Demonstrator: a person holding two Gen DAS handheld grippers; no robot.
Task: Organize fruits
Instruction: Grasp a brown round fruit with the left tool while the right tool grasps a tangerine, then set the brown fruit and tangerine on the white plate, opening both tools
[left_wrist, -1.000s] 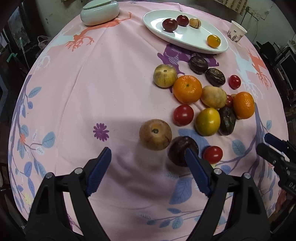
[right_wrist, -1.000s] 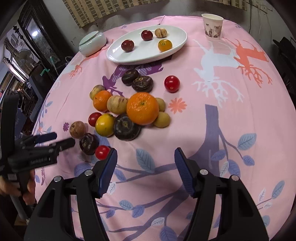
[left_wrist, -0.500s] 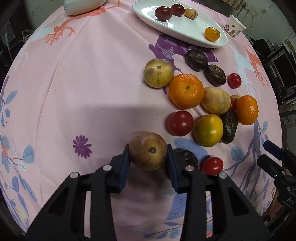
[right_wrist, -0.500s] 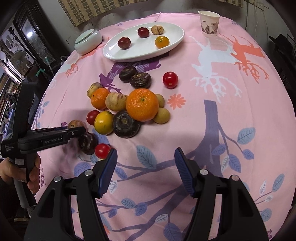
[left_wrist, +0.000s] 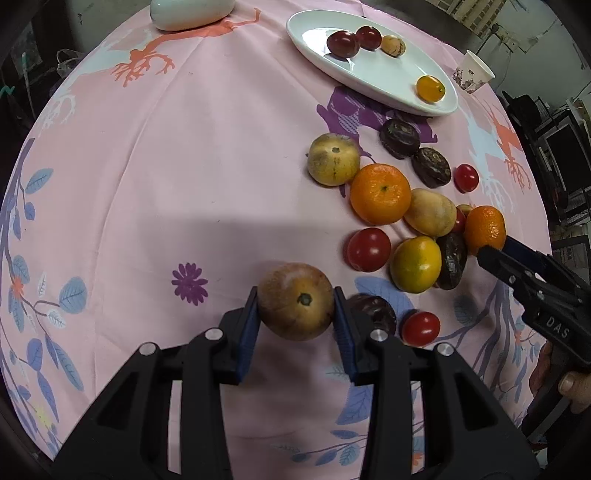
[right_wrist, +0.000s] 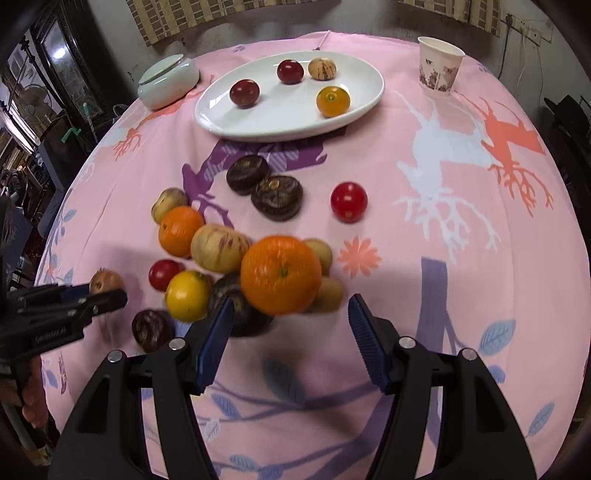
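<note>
Your left tongs (left_wrist: 297, 319) clamp the brown fruit (left_wrist: 295, 301); your right tongs (right_wrist: 290, 334) gape wide, empty, just short of the big orange (right_wrist: 280, 275).

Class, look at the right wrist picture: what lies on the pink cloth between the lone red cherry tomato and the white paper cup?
Nothing lies there. Between the red cherry tomato and the white paper cup only bare printed pink tablecloth shows, in the right wrist view.

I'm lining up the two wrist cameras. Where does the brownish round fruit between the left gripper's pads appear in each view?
Left wrist view: brownish round fruit low centre, clamped between the left gripper pads.
Right wrist view: same fruit far left edge, half hidden behind that gripper's tips.
Shared landmark: white oval plate at the far side of the table.
</note>
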